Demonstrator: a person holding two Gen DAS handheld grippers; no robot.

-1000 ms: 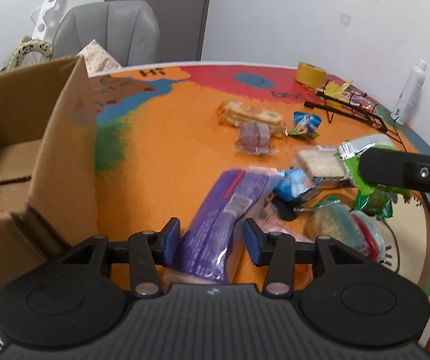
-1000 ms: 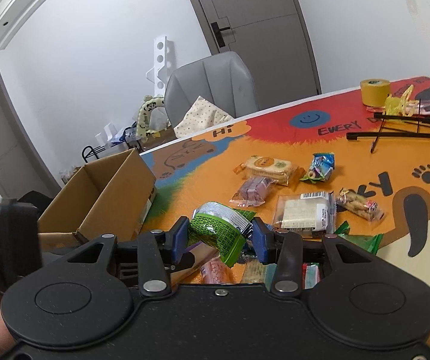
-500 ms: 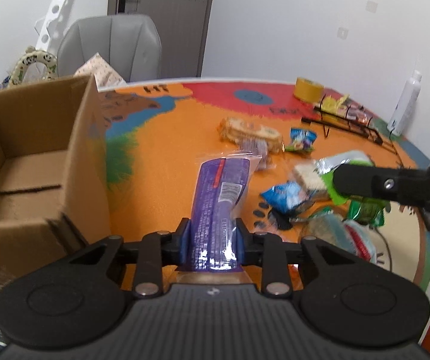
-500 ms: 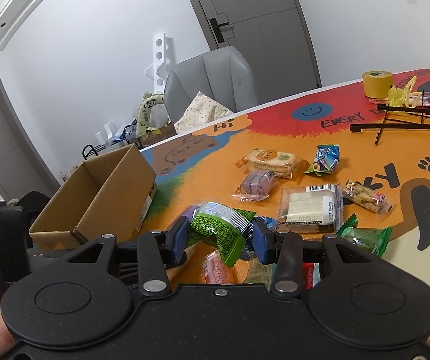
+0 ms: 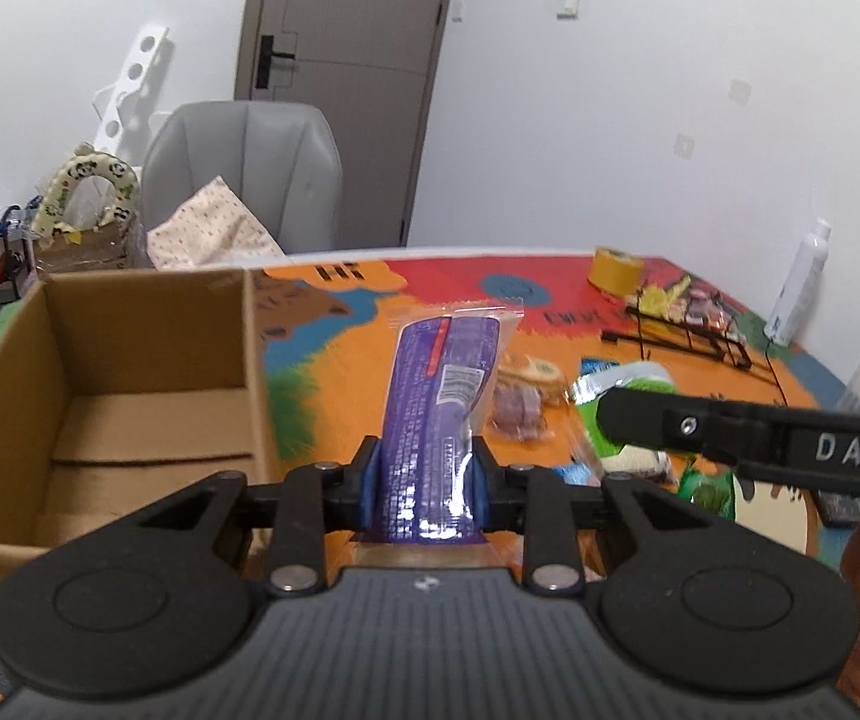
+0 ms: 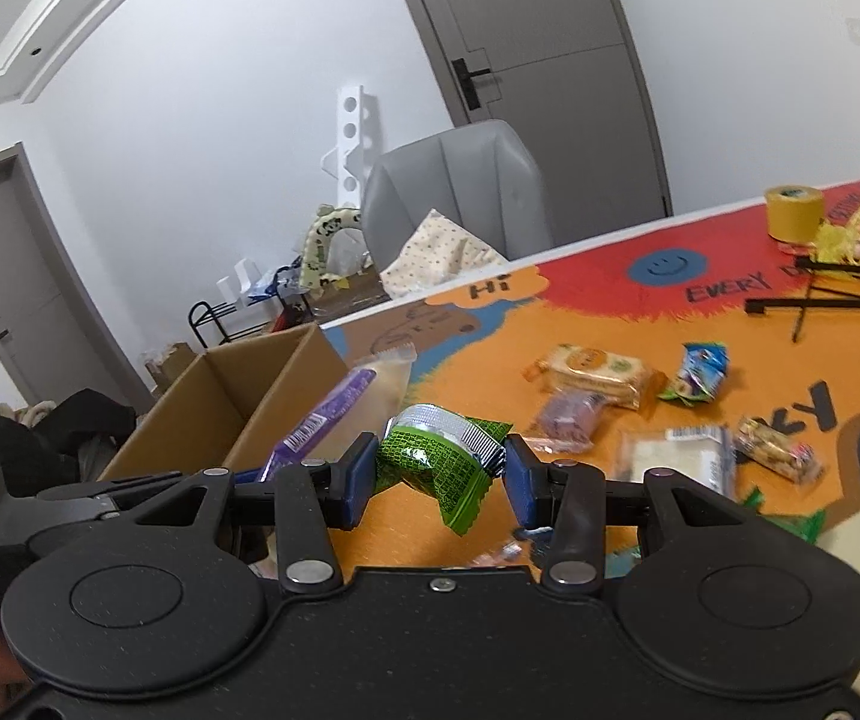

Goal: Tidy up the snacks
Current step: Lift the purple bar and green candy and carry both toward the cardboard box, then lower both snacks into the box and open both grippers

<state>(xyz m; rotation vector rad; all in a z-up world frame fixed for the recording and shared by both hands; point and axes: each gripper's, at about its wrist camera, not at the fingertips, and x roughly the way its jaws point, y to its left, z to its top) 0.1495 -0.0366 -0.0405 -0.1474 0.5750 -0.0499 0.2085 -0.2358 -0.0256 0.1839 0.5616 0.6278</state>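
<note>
My left gripper [image 5: 423, 480] is shut on a long purple snack packet [image 5: 439, 414] and holds it up off the table, just right of the open cardboard box [image 5: 147, 402]. The packet also shows in the right wrist view [image 6: 324, 414]. My right gripper [image 6: 439, 474] is shut on a green foil snack bag [image 6: 439, 459], held above the table near the box's [image 6: 231, 408] right wall. The right gripper's side shows in the left wrist view [image 5: 754, 435]. Several loose snacks [image 6: 592, 369] lie on the orange table mat.
A yellow tape roll [image 6: 793, 213], a black wire rack [image 6: 820, 294] and a white bottle [image 5: 799, 288] stand toward the far right of the table. A grey chair [image 5: 243, 180] with a dotted cloth stands behind the table. The box sits at the table's left end.
My left gripper closed on the purple packet and lifted it from the table toward the box. My right gripper kept hold of the green bag and rose slightly.
</note>
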